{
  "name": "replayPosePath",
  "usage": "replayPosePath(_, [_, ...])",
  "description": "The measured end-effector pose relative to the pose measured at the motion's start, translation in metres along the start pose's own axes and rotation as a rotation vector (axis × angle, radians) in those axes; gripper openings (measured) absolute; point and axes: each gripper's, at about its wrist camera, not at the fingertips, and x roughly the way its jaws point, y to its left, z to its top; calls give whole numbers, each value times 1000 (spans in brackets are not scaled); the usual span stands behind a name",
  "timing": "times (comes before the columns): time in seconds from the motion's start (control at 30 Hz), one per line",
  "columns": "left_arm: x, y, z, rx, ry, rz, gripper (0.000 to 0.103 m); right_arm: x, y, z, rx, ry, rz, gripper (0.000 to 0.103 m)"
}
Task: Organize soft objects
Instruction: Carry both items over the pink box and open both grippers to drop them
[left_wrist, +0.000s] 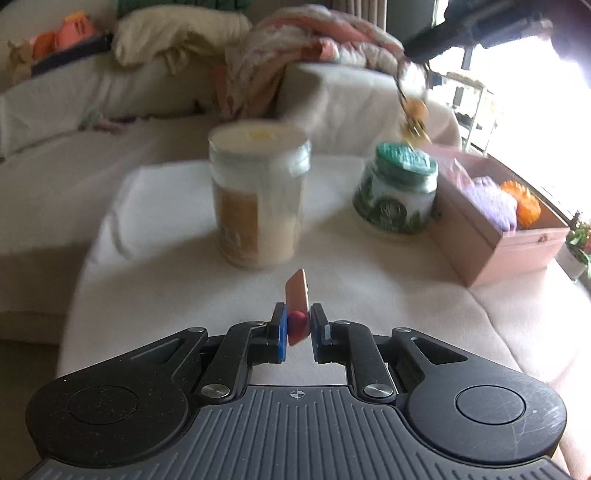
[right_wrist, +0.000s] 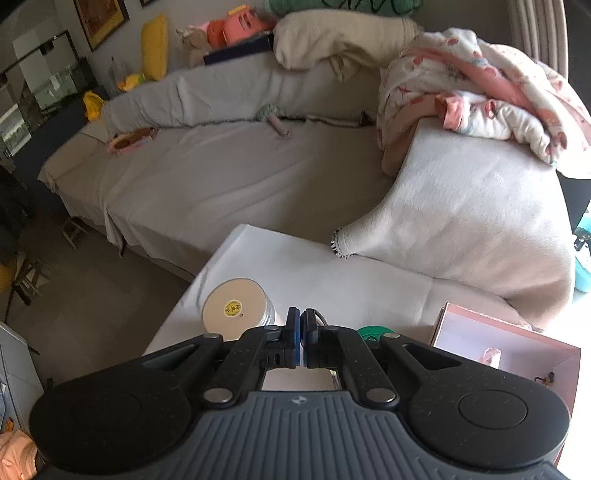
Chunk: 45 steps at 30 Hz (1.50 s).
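Observation:
My left gripper is shut on a small flat orange-pink piece with a red bump, held low over the cloth-covered table. A pink wooden box at the right holds a purple knitted item and an orange one. In the left wrist view my right gripper hangs blurred above the green-lidded jar, with a small golden-orange thing at its tips. In the right wrist view its fingers are pressed together; what they hold is hidden.
A tall jar with a cream lid stands mid-table; it also shows in the right wrist view. A sofa behind carries a pink patterned blanket, a cream blanket and toys. Floor lies to the left.

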Motion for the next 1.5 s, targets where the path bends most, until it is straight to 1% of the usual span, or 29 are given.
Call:
replayPosePath(0.17, [-24,14,24,7,-94,46,16,-9,-7,-3,13,-30,8,2])
replayPosePath(0.27, [-31,16,32,-5,-119,42,16,-10,-11,-6,19,-30,8,2])
replayPosePath(0.33, [-34,14,34,-15,-130,20,16,-12,-13,-10,24,-28,6,2])
replayPosePath(0.43, [-43,5,47,-3,-169,-30,16,-25,-17,-15,28,-50,5,2])
replayPosePath(0.5, [-48,-5,65,24,-218,-60,16,-41,-22,-16,29,-82,-1,2])
replayPosePath(0.57, [-53,-20,87,46,-267,-117,16,-64,-28,-18,32,-132,-5,2])
replayPosePath(0.63, [-53,-41,112,80,-304,-181,16,-93,-37,-19,34,-201,-21,2])
replayPosePath(0.7, [-47,-70,136,134,-331,-235,16,-119,-48,-19,47,-266,-54,2])
replayPosePath(0.77, [-32,-100,156,181,-350,-296,16,-138,-61,-19,71,-305,-78,2])
replayPosePath(0.8, [-21,-111,164,181,-353,-338,16,-145,-70,-18,85,-321,-94,2])
replayPosePath(0.83, [-7,-121,170,164,-347,-399,16,-147,-78,-17,97,-329,-109,2])
replayPosePath(0.87, [10,-129,174,130,-315,-451,17,-147,-85,-17,108,-329,-125,2])
replayPosePath(0.9, [30,-136,175,80,-245,-464,18,-142,-95,-17,116,-317,-137,3])
replayPosePath(0.93, [47,-143,173,40,-182,-429,19,-134,-104,-17,121,-292,-133,4])
replayPosePath(0.97, [61,-150,169,17,-145,-383,18,-127,-113,-19,138,-274,-134,7])
replayPosePath(1.0, [73,-154,163,17,-123,-346,19,-118,-124,-23,166,-255,-147,13])
replayPosePath(1.03, [82,-157,158,24,-108,-322,19,-108,-132,-28,185,-240,-159,16])
replayPosePath(1.07, [87,-156,155,21,-98,-317,19,-101,-139,-34,195,-232,-158,22])
replayPosePath(1.1, [90,-154,152,12,-92,-328,19,-95,-145,-41,205,-227,-157,26])
replayPosePath(1.17, [90,-144,150,-19,-67,-376,19,-87,-153,-54,233,-219,-177,27])
replayPosePath(1.23, [85,-135,145,-42,-38,-420,19,-86,-157,-69,250,-215,-177,29])
replayPosePath(1.27, [77,-129,138,-39,-27,-424,19,-86,-157,-77,254,-216,-186,34])
replayPosePath(1.3, [67,-124,131,-23,-18,-412,19,-86,-156,-86,255,-219,-204,40])
replayPosePath(1.33, [56,-121,121,1,-13,-385,19,-88,-152,-96,248,-225,-225,44])
replayPosePath(1.4, [34,-117,94,57,1,-305,19,-89,-141,-117,225,-234,-255,56])
replayPosePath(1.5, [9,-112,47,118,57,-177,19,-87,-120,-155,190,-238,-273,62])
